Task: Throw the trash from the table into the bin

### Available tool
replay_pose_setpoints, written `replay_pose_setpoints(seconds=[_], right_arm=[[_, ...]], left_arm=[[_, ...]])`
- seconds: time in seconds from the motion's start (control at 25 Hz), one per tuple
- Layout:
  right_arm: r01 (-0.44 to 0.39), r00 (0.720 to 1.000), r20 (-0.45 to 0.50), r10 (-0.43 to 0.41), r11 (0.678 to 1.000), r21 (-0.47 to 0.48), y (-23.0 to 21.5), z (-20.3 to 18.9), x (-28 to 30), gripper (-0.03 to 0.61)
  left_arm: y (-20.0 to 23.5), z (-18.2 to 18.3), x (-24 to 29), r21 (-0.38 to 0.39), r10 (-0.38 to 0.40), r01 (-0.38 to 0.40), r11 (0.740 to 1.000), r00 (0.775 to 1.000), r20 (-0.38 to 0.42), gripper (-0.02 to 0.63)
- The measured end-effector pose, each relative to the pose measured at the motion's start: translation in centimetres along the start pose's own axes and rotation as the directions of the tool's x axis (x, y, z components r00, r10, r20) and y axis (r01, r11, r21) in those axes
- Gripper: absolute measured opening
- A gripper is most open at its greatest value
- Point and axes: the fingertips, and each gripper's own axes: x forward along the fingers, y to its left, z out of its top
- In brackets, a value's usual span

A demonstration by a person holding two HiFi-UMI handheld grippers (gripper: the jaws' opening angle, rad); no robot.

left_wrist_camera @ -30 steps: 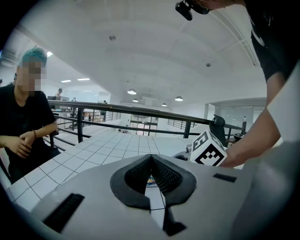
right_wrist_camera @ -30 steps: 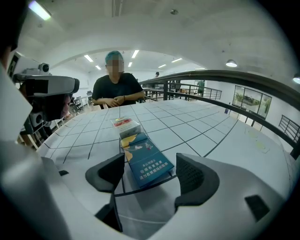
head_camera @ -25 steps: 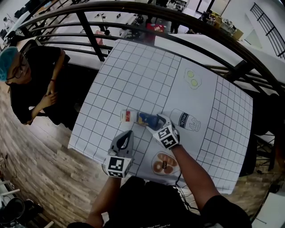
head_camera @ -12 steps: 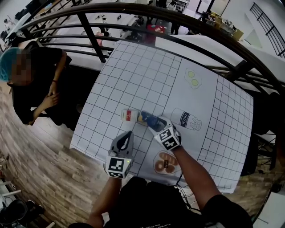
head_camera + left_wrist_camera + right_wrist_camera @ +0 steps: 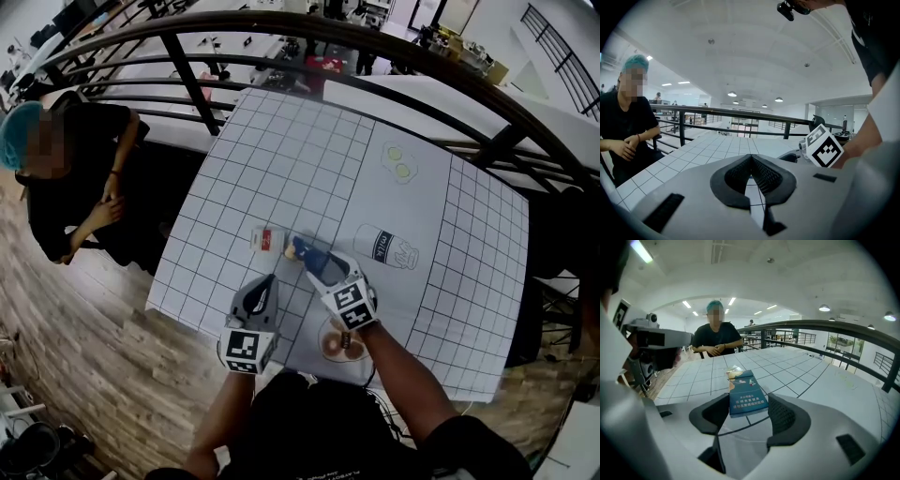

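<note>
Gripping blue pack (image 5: 746,394) by its long sides: right claw (image 5: 749,405) has just closed on it, long axis pointing straight ahead, seemingly lifted off worktop (image 5: 281,159). White-red wrapper (image 5: 269,241) lies just beyond. Left claw (image 5: 751,159) fully closed, empty.

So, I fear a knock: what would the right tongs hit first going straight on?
Likely the packet, lying just past the box that the right tongs have just closed on; depth is unclear.

Head view looks steeply down; both gripper views skim the shared table (image 5: 281,159).
</note>
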Motion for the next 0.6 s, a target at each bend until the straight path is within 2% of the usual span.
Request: replay_pose_setpoints(seconds=[0.24,0.6], right_arm=[[0.008,0.997,0.070,-0.011,0.999,0.038,1.7,1.7,-3.1,0.278],[-0.013,0.982,0.191,0.011,1.000,0.009,4.0,5.3,-7.8,0.278]], left_arm=[[0.1,0.1,-1.2,0.009,0.034,-0.034,0.999,0.999,0.010,0.021],[0.7,1.3,-4.5,0.000,0.141,-0.141,0.990,0.989,0.039,0.023]])
